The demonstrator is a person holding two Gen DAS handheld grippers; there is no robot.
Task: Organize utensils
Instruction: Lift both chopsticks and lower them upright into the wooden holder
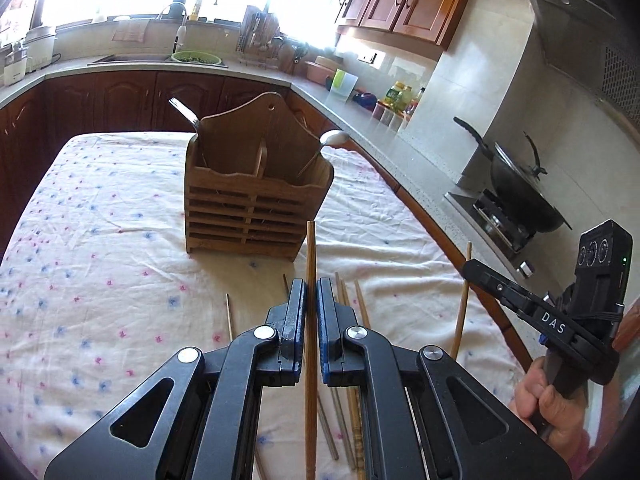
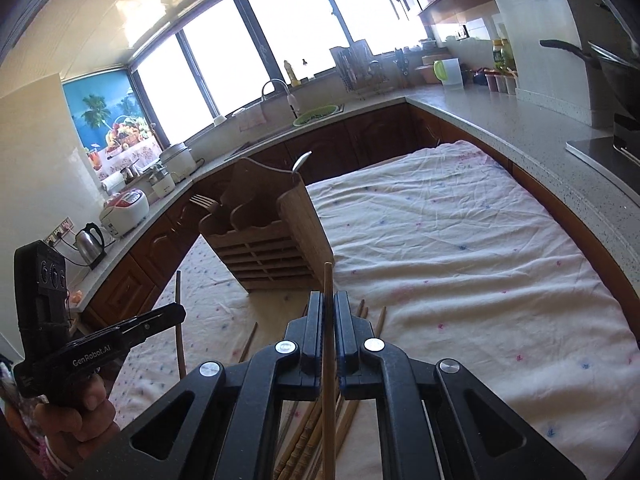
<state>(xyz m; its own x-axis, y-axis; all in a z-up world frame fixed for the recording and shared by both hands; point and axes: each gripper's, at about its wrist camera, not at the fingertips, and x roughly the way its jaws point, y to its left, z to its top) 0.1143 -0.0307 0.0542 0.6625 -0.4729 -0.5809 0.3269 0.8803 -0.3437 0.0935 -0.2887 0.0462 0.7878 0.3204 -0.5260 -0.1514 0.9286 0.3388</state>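
Both grippers are up over the table (image 1: 100, 208), each with a chopstick. The left gripper (image 1: 311, 292) has its jaws nearly closed on a chopstick (image 1: 311, 264) that runs lengthwise between the blue pads (image 1: 325, 312), its tip poking out ahead toward the holder (image 1: 256, 200). Whether the pads actually press the stick is hard to tell; a thin gap shows on either side.

The right gripper (image 2: 328, 308) is the same story: jaws drawn in close around a second chopstick (image 2: 328, 280), tip standing clear in front. From the left wrist view it shows at the right edge of the table, pinching that stick (image 1: 462, 304) upright.

The holder, a slatted wooden caddy with a tall shaped back, stands on the flowered cloth (image 2: 460, 260) around the middle of the table. A divider splits it in two. In the left compartment a fork (image 1: 186, 114) leans out, tines up. In the right compartment a spoon (image 1: 330, 140) leans the other way, bowl above the rim. No chopsticks show in either compartment.

On the cloth at the near edge, under the grippers, loose chopsticks (image 1: 352, 400) lie in a rough bundle, with one thin skewer-like stick (image 1: 229, 316) lying apart to their left.
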